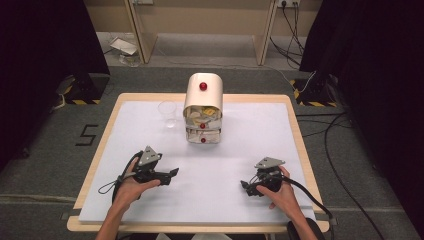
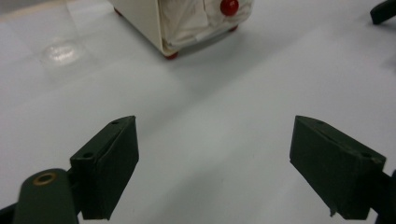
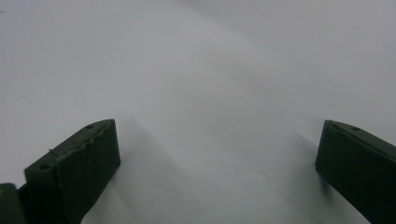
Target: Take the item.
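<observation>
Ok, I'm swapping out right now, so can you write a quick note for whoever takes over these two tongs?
Left tongs: open, holding nothing, resting low at the near left of the table.
Right tongs: open, holding nothing, at the near right.
Things: the cream drawer box with red knobs stands at the far middle; its top drawer looks pulled out, with crumpled wrappers showing inside. A clear plastic cup stands upright just left of the box.
Done: nothing moved that I can tell.
Left: probably reach for the box or cup; both are untouched.

A black mark shaped like the numeral 5 (image 1: 87, 135) stands on the grey floor left of the table.
</observation>
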